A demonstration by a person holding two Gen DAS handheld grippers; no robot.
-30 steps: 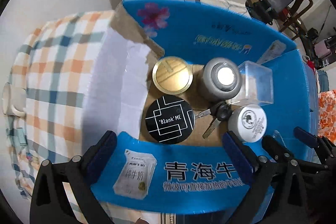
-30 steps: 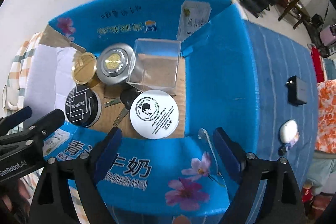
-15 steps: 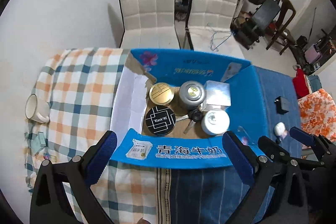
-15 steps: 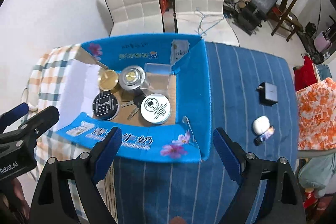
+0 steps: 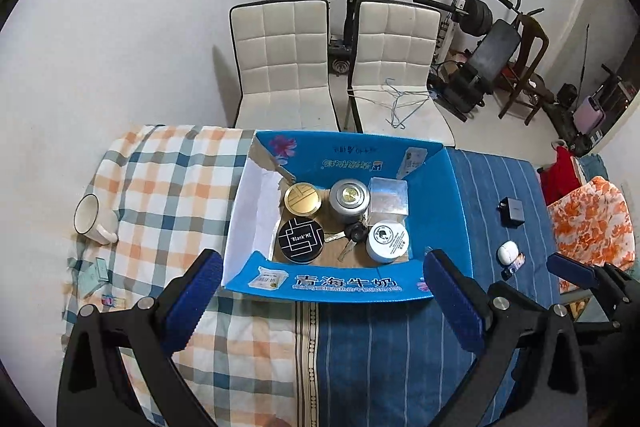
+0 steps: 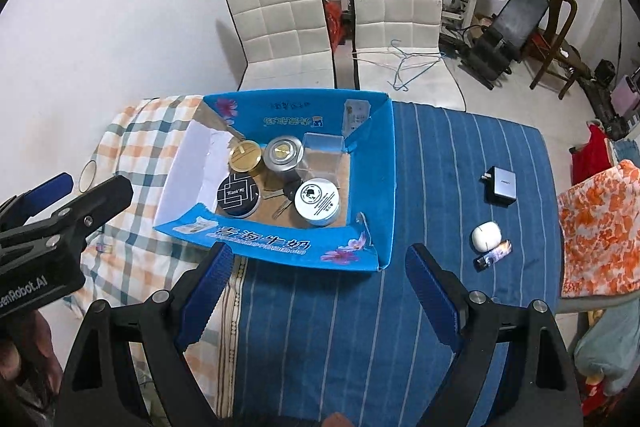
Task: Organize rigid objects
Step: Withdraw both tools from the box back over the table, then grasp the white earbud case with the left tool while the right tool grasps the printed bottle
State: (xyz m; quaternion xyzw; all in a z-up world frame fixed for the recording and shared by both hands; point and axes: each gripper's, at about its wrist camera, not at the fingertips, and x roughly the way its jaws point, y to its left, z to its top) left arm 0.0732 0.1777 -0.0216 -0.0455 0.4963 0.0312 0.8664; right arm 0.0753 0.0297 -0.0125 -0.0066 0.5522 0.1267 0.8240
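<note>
From the left wrist view, the left gripper is hanging high above the table with its two blue-padded fingers wide apart and nothing between them. Straight ahead of it, the open blue cardboard box is sitting on the cloth. Inside the box, a round black tin with white lines, a gold-lidded round jar, a silver round can, a clear plastic cube box, a white round cream jar and a bunch of dark keys are lying close together. A white mug is sitting well off to the left on the checked cloth.

From the right wrist view, the right gripper is also hanging with its fingers wide apart and empty. Three things are waiting outside the box on the blue striped cloth: a grey square plug charger, a white egg-shaped earbud case and a small flat shiny stick. They are lying ahead and to the right of this gripper, well apart from the box. The stick's long side is pointing slantwise, up to the right. The right gripper is nearer to them, so it looks like the one to fetch them.
</note>
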